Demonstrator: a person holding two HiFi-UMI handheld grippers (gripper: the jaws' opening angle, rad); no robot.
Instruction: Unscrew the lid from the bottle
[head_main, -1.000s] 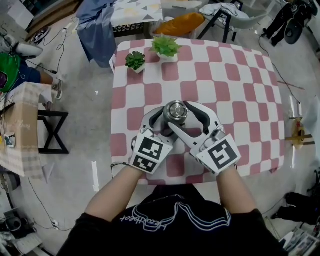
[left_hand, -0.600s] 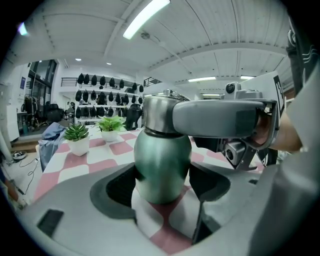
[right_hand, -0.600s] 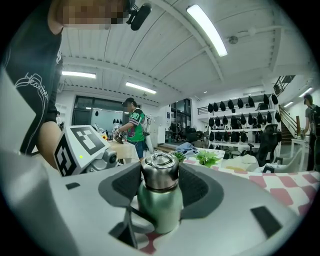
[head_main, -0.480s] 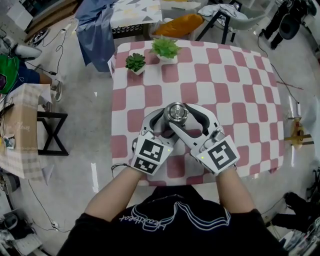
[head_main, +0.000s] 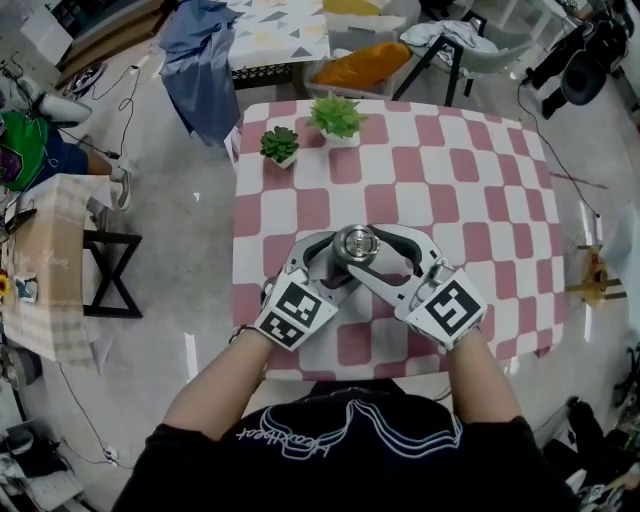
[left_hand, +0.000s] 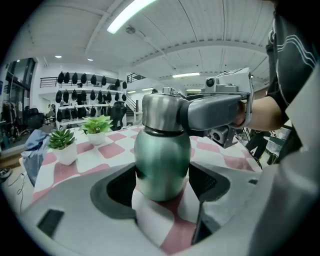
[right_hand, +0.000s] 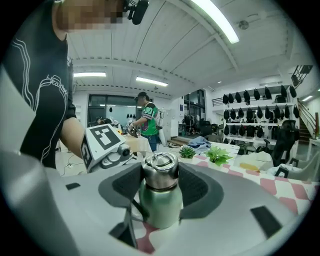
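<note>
A green metal bottle (left_hand: 162, 160) with a steel lid (head_main: 354, 243) stands upright on the pink-and-white checked table (head_main: 470, 180). My left gripper (head_main: 338, 258) comes in from the lower left. Its pads (left_hand: 125, 187) press on both sides of the bottle's body. My right gripper (head_main: 362, 247) reaches in from the lower right, higher up. Its jaws have just been closing with the lid (right_hand: 160, 172) between them, and the pads now touch the lid on both sides. The green body (right_hand: 161, 207) shows below them.
Two small potted plants (head_main: 279, 145) (head_main: 337, 116) stand at the table's far left corner. A blue cloth (head_main: 200, 60) and an orange item (head_main: 365, 60) lie beyond the table. A low side table (head_main: 50, 260) sits at the left. A person in green (right_hand: 146, 120) stands far off.
The head view has shifted a little. Both grippers stay around the bottle, and the right jaws look slightly narrower round the lid.
</note>
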